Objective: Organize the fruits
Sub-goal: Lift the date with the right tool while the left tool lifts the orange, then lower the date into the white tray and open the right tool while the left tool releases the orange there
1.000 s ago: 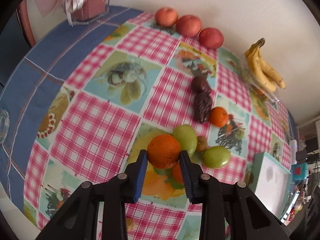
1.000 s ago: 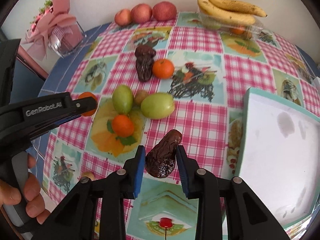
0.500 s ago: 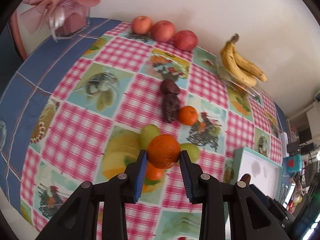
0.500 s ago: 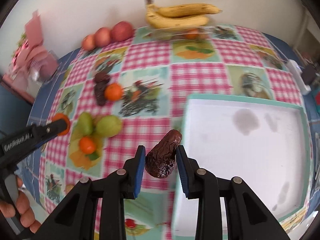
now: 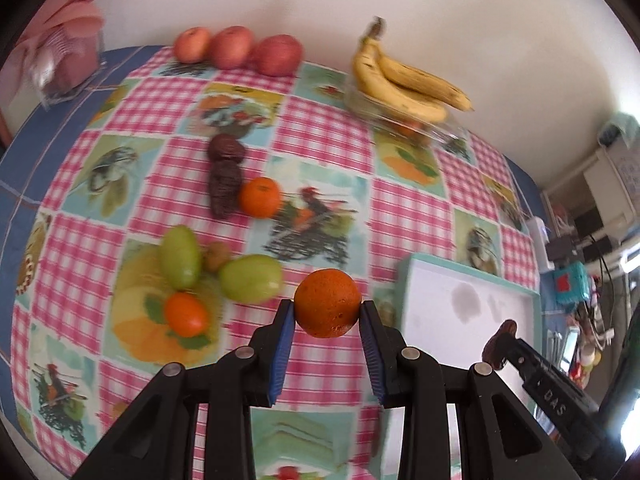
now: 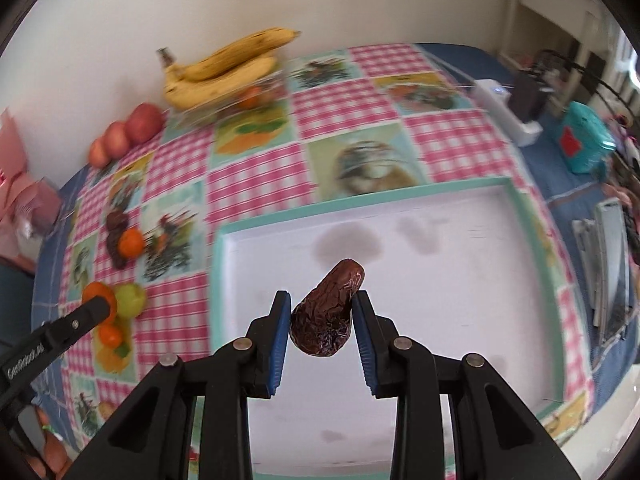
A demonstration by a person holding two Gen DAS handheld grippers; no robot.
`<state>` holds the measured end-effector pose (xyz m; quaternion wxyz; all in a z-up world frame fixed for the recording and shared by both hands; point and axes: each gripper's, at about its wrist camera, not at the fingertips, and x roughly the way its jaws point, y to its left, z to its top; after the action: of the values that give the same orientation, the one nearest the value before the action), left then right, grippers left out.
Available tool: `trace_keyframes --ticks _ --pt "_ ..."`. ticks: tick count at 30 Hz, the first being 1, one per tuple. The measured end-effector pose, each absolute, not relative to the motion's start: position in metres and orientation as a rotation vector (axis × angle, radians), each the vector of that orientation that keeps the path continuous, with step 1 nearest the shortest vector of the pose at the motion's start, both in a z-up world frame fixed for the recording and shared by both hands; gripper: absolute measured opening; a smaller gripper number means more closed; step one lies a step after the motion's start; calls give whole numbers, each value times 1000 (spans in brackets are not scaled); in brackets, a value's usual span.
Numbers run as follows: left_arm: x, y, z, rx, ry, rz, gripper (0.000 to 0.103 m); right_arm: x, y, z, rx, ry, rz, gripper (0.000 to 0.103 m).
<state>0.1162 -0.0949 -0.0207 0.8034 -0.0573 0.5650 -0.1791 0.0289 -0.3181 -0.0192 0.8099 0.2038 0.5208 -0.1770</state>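
Left gripper (image 5: 327, 309) clamped on orange (image 5: 327, 302) above table (image 5: 328, 184), right gripper (image 6: 321, 312) gripping date (image 6: 326, 322) over tray (image 6: 440, 280)

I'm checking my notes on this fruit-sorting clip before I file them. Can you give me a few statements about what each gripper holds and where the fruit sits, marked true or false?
1. The left gripper is clamped on an orange. True.
2. The right gripper is empty. False: it grips a dark date.
3. The date hangs over the white tray. True.
4. The tray already holds several fruits. False: it holds no fruit, only faint stains.
5. The bananas lie near the wall, on a clear container. True.
6. The three red apples sit beside the tray. False: they line the far wall.
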Motion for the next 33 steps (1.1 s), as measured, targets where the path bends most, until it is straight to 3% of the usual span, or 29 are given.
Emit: trace_keyframes --ticks 20,33 --pt "61 -210 -31 81 1229 -584 35 -23 -393 3 466 1022 -583 33" --pt "53 -233 -62 123 1299 -603 35 -18 -400 -28 499 1094 -572 33"
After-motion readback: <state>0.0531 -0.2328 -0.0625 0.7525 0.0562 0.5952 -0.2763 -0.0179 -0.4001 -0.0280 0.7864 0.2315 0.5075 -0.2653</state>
